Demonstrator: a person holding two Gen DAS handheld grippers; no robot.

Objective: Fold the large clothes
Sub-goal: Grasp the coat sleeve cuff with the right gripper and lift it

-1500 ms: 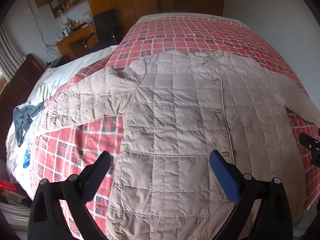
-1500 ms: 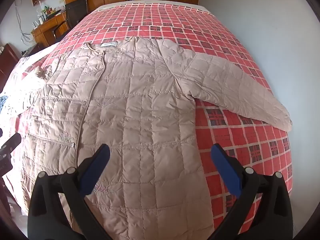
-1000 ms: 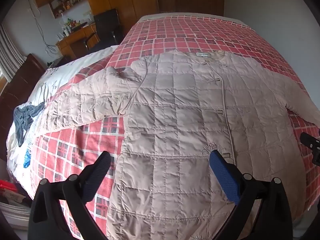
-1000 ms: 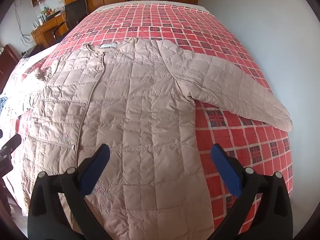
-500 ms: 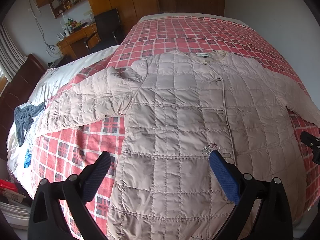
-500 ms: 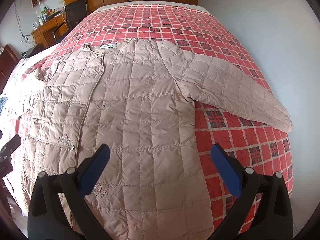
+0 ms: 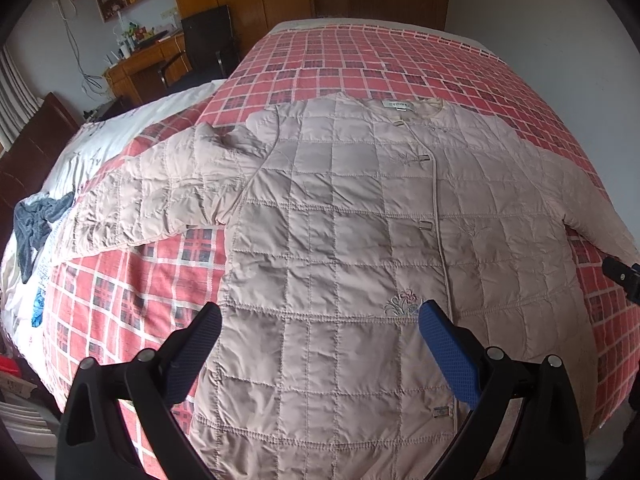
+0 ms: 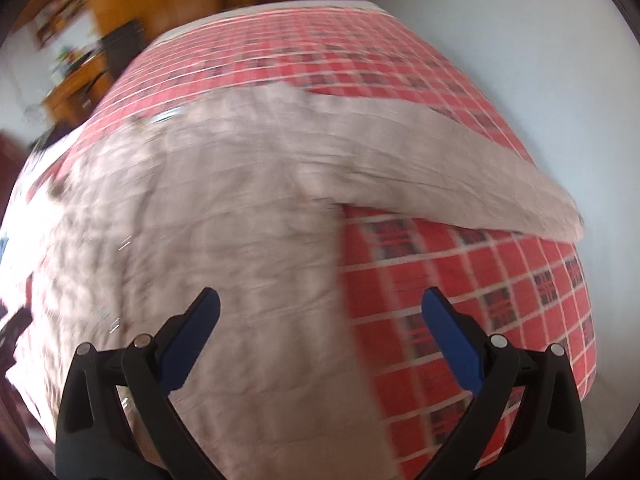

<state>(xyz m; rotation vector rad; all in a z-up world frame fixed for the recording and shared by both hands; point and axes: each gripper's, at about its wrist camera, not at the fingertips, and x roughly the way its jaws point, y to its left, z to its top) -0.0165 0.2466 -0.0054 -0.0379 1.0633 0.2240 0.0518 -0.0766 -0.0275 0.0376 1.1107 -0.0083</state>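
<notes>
A large beige quilted jacket [image 7: 344,216] lies flat and front-up on a red checked bedspread [image 7: 360,52], both sleeves spread out to the sides. My left gripper [image 7: 318,320] hovers open above the jacket's lower hem, left of the button line, holding nothing. In the blurred right wrist view the same jacket [image 8: 224,216] fills the left half, and its right sleeve [image 8: 460,172] stretches toward the bed's right edge. My right gripper [image 8: 320,312] is open and empty above the jacket's right side seam. The tip of the right gripper [image 7: 622,276] shows at the left wrist view's right edge.
A dark grey garment [image 7: 36,220] lies on a white sheet [image 7: 120,120] at the bed's left side. A wooden desk [image 7: 136,68], a dark chair [image 7: 208,40] and wardrobes stand beyond the bed. A pale wall [image 8: 500,20] runs along the bed's right side.
The right wrist view has swung quickly to the right and is now motion-blurred, with more bare bedspread under it. The left gripper has barely moved. The jacket lies as before.
</notes>
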